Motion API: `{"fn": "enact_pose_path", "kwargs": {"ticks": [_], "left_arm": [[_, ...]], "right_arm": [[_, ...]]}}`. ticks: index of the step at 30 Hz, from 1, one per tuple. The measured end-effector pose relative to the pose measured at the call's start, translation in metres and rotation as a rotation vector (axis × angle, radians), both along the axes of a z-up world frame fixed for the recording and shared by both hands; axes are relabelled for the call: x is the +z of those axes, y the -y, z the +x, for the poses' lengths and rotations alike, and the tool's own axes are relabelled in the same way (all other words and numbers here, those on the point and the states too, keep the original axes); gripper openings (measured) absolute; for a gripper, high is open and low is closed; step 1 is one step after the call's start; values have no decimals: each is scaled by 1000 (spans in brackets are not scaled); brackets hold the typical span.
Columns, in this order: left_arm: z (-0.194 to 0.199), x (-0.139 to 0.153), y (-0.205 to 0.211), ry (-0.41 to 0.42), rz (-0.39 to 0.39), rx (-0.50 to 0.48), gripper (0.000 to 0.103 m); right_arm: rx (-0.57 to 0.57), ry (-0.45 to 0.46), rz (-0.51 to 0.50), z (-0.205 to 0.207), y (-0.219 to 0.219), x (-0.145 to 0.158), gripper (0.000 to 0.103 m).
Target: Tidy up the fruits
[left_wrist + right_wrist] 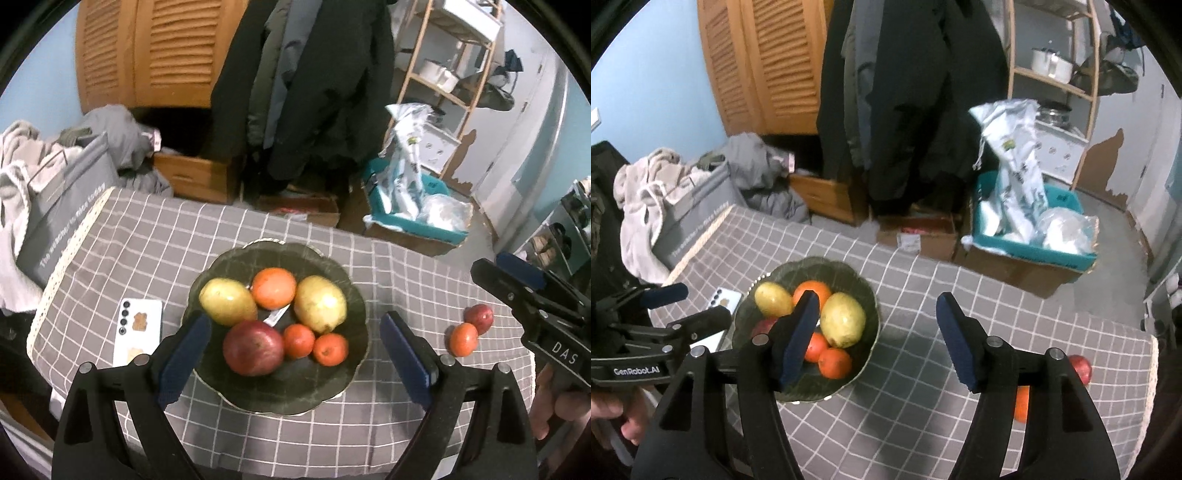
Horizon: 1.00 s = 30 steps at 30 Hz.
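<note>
A dark green plate (332, 387) on the grey checked tablecloth holds two yellow pears (320, 303), a big orange (274, 288), a red apple (253, 348) and two small oranges (330, 349). My left gripper (295, 338) is open and empty, hovering over the plate's near side. A small orange (463, 339) and a small red apple (479, 318) lie loose on the cloth to the right. My right gripper (877, 336) is open and empty, above the cloth right of the plate (864, 295); the loose orange (1021, 404) and apple (1081, 367) sit behind its right finger.
A white phone (138, 332) lies left of the plate. A grey bag (62, 214) and clothes sit off the table's left edge. Beyond the far edge are cardboard boxes (417, 221), hanging coats and a wooden shelf.
</note>
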State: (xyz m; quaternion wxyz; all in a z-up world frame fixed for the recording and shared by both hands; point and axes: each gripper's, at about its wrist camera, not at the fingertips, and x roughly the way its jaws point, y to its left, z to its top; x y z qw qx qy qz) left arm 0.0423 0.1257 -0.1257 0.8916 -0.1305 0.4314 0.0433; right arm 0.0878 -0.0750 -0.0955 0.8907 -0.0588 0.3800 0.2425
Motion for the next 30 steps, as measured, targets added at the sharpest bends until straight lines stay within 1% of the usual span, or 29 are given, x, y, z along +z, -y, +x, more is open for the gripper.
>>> {"fn": "enact_pose_path", "kwargs": {"ticks": [4,6,8,14,22,30], "left_arm": [[-2,14,14,36,17,-29,97],[-4,21,22,55,33,-42,100],[-5,28,30,77,48,-57,100],[-8,44,50,118,74,-94,102],[-9,60,75,154,91,-134,102],[-4,67,100,168,95,-172,102]], "right_arm": [[-12,45,7,-8,12,16,73],[-18,63,9,-11,18,22,75],[-25,80,14,-15,24,29,79],[-51,105,31,-23,46,41,83],[-102,132,27,-32,80,52,85],[-167,151,20,-39,116,57,85]]}}
